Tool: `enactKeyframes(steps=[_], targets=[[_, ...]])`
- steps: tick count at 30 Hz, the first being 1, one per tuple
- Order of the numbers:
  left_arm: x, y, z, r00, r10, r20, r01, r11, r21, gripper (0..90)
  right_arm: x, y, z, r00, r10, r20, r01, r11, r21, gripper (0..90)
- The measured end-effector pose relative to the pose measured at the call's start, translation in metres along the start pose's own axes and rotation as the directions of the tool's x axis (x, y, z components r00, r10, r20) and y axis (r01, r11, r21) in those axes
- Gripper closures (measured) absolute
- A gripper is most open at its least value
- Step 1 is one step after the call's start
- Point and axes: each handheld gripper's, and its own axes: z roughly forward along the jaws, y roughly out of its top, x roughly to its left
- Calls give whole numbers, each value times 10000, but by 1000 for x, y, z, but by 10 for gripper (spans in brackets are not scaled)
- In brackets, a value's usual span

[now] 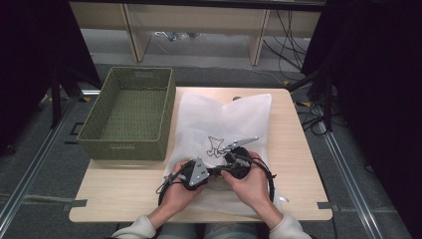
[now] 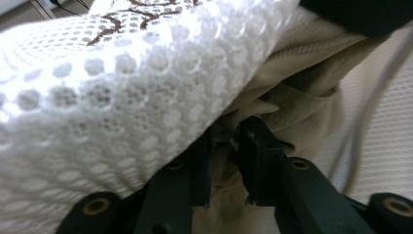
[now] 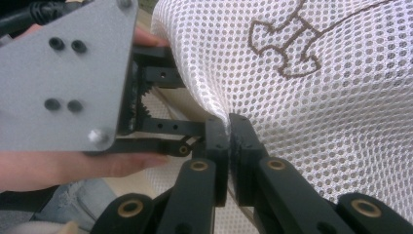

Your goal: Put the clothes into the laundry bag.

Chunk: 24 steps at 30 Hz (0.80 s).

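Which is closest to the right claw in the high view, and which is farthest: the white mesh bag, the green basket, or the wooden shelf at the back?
From the right claw:
1. White mesh bag, right under it, pinched at its near edge.
2. Green basket, off to the left on the table.
3. Wooden shelf, far back beyond the table.

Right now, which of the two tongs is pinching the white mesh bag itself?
The right tongs: their jaws are shut on the edge of the white mesh bag. The left tongs instead grip beige cloth under the mesh.
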Motion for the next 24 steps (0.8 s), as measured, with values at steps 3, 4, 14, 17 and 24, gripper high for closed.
enactKeyframes(steps=[3,4,14,17,24], targets=[[-5,-5,-12,9993,270,270,-276,9994,214,682,2,-3,2,9991,406,-121,-402,9987,322,884],[-7,-8,-17,9989,240,413,-249,9994,221,664,-1,-5,7,9999,61,-131,-57,9994,329,883],[-6,-40,-77,9967,-641,502,629,9977,246,643,-13,-20,45,9990,452,-74,-420,9689,2439,881],[-3,-46,-81,9962,-809,331,798,9963,326,641,-18,-25,55,9981,604,140,-618,9550,2902,880],[9,-52,-88,9950,-973,-204,981,9943,414,628,-25,-26,65,9986,245,467,-379,9488,3135,875]])
